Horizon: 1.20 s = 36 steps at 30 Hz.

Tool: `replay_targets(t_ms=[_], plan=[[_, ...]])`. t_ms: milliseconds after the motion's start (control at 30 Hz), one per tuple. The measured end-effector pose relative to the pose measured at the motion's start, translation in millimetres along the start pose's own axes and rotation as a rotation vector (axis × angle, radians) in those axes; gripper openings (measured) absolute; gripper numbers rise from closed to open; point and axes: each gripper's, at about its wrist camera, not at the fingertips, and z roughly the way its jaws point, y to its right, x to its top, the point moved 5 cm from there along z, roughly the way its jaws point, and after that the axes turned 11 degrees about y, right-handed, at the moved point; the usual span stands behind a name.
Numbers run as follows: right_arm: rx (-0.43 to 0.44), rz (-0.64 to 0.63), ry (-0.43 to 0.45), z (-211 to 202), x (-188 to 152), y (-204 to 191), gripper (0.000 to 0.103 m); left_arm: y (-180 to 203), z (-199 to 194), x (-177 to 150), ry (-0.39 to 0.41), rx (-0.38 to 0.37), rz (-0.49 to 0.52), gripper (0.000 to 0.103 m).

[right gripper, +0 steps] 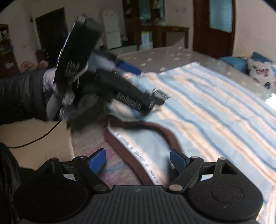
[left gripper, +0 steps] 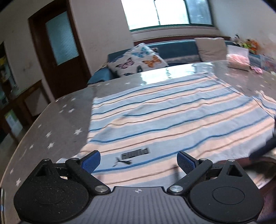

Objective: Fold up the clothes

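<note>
While the striped shirt (left gripper: 172, 110) lies spread flat on the star-patterned table (left gripper: 51, 131), you hold your left gripper (left gripper: 138, 162) above its printed logo and your right gripper (right gripper: 138, 161) over its brown collar (right gripper: 138, 165), both with fingers wide and empty.

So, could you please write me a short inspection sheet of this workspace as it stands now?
Surface: grey star-print table, glossy.
Job's things: striped shirt spread flat, brown collar toward the person.
Clutter: pink-filled box at the far table edge.
Grippers: left hand-held gripper open above the shirt's logo; right hand-held gripper open over the collar.
Cables: thin black cable beside the left arm.
Surroundings: blue sofa with butterfly pillow, window, brown door.
</note>
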Motion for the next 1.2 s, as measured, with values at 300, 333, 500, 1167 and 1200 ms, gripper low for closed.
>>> replay_targets(t_ms=[300,333,500,1167,1200], plan=[[-0.053,0.096,-0.018,-10.9,-19.0,13.2,0.084,22.8,-12.4,-17.7,0.028,-0.012,0.124,0.097],[-0.047,0.083,-0.011,-16.8,-18.3,9.4,0.084,22.3,-13.9,-17.1,0.031,-0.010,0.128,0.097],[-0.030,0.090,-0.007,-19.3,-18.4,8.1,0.084,20.7,-16.7,-18.4,0.024,-0.007,0.128,0.098],[-0.169,0.240,0.070,-90.2,-33.6,29.5,0.084,68.4,-9.2,22.7,0.096,-0.101,0.100,0.098],[-0.220,0.263,0.079,-98.7,-37.1,37.1,0.084,72.9,-9.0,23.9,0.099,-0.114,0.102,0.098]])
